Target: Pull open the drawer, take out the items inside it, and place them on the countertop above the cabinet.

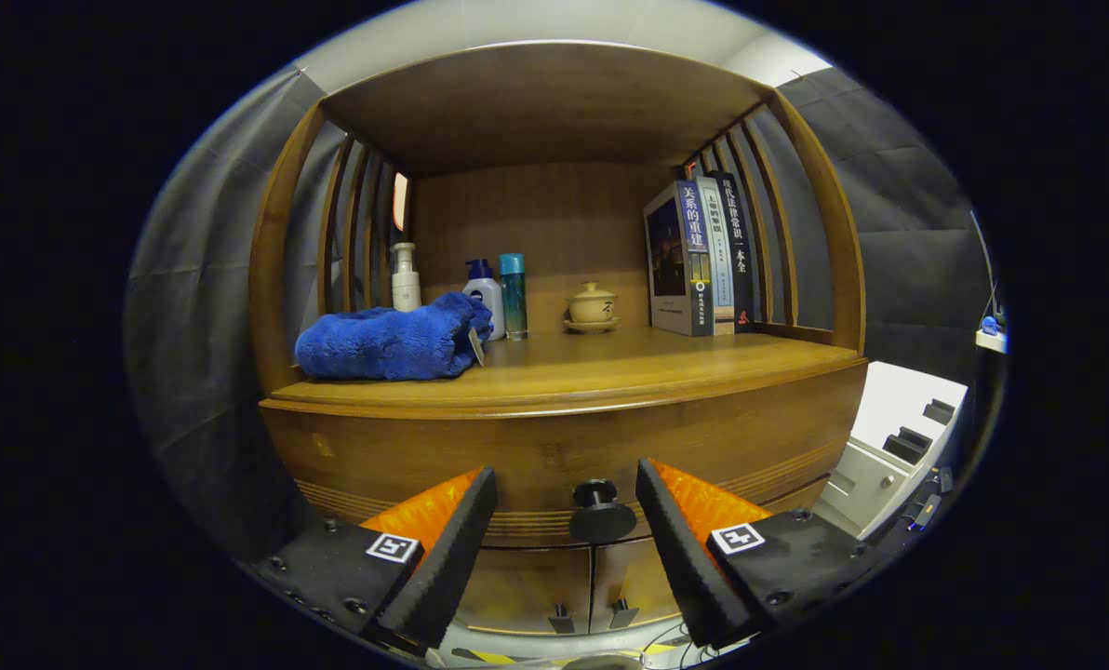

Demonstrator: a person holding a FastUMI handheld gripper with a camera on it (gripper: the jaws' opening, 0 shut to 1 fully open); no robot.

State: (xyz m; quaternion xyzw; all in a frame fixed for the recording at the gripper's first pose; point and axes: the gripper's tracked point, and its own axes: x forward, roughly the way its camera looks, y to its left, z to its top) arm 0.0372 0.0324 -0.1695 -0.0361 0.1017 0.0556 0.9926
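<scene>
- Tongs [566,521] were spread apart, gripping nothing; the dark round drawer knob [601,512] sat between the two fingers [443,549], touching neither.
- Drawer [564,456] looked closed, front flush with the wooden cabinet [350,465]; its contents couldn't be seen.
- Two lower cabinet doors [536,586] sat below the knob, small handles near their bottom edge.
- Worktop [610,368] above the drawer carried a folded blue towel [392,342] at the left front.
- Behind the towel: a white pump bottle [406,277], a white bottle with blue cap [486,290], a slim teal bottle [514,296].
- A lidded tan cup on a saucer [592,307] stood near the back centre.
- Upright books [703,256] stood at the right against the slatted side.
- A white unit [899,437] stood beside the cabinet, to the right.
</scene>
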